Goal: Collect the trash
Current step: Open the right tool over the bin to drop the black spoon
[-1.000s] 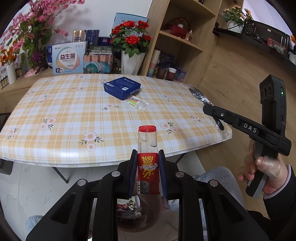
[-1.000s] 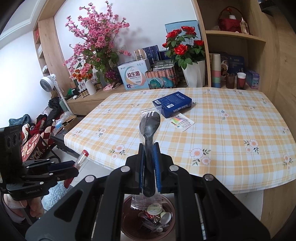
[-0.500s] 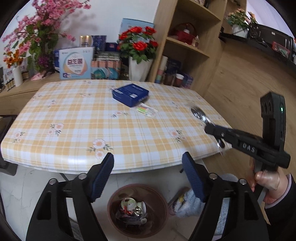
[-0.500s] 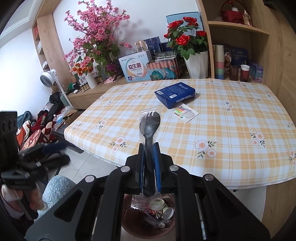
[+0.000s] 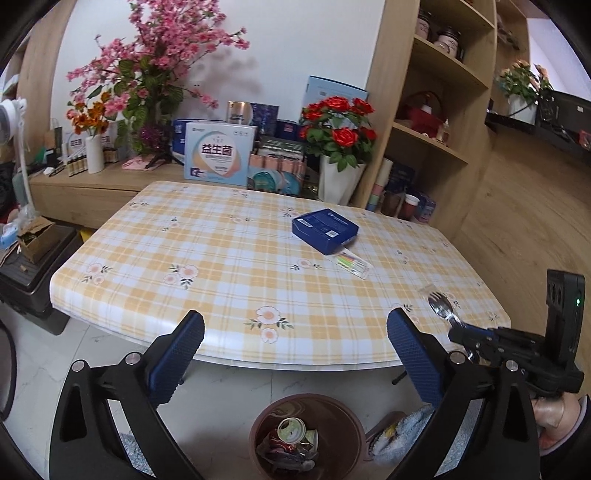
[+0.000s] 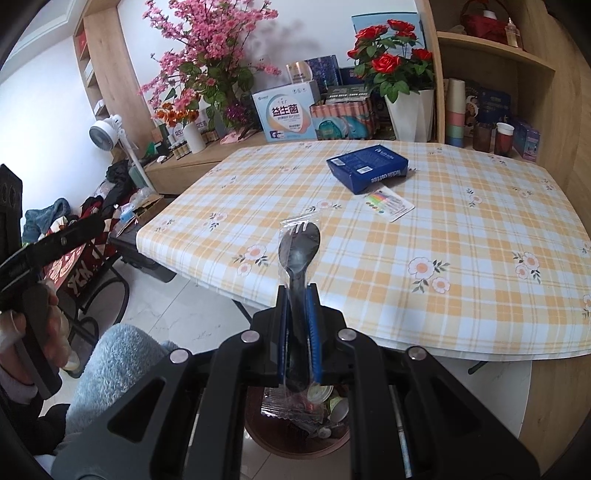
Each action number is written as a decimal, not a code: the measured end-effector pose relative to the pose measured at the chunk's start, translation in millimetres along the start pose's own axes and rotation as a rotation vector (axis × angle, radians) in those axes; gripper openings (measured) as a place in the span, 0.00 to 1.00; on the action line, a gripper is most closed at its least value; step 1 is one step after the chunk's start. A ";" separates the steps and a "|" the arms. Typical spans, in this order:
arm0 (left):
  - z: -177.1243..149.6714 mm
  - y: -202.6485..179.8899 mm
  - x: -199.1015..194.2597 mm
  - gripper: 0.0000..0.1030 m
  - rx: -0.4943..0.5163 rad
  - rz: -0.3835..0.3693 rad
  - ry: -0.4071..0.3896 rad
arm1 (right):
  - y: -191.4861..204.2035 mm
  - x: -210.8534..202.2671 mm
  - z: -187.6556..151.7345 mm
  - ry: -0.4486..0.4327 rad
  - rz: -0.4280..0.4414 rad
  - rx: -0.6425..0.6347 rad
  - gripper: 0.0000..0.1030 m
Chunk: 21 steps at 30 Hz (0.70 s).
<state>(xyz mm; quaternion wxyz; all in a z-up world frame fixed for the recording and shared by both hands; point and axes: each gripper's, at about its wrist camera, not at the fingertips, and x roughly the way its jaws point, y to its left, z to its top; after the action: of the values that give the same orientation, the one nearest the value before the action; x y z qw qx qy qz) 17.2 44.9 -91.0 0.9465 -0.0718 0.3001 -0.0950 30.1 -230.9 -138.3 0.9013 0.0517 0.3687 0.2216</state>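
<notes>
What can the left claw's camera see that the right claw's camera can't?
Only the left view shows the left claw with its jaws opening and nothing between them, plus the upper shelf jars. Only the right view shows the white fan clearly and the wrapper's bottom end hanging over the bin. Both show the wrapped spork that the right claw holds, the blue box and the checked table.
</notes>
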 end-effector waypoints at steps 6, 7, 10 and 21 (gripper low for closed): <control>-1.7 9.4 -3.4 0.94 -0.019 0.023 -0.007 | 4.9 7.9 -7.8 0.040 0.010 -0.008 0.14; -2.1 11.0 -3.4 0.94 -0.022 0.028 -0.007 | 5.3 8.7 -8.5 0.044 0.010 -0.007 0.14; -3.9 15.0 -3.2 0.94 -0.028 0.042 -0.009 | 5.5 12.8 -11.8 0.062 0.019 -0.005 0.20; -7.0 19.5 -0.7 0.94 -0.026 0.069 -0.007 | 7.6 18.8 -17.6 0.078 0.017 -0.012 0.53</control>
<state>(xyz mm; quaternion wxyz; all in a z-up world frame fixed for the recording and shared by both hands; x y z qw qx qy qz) 15.3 63.5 -100.0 0.9491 -0.0739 0.3005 -0.0581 27.1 -217.2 -161.1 0.8845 0.0410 0.4018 0.2335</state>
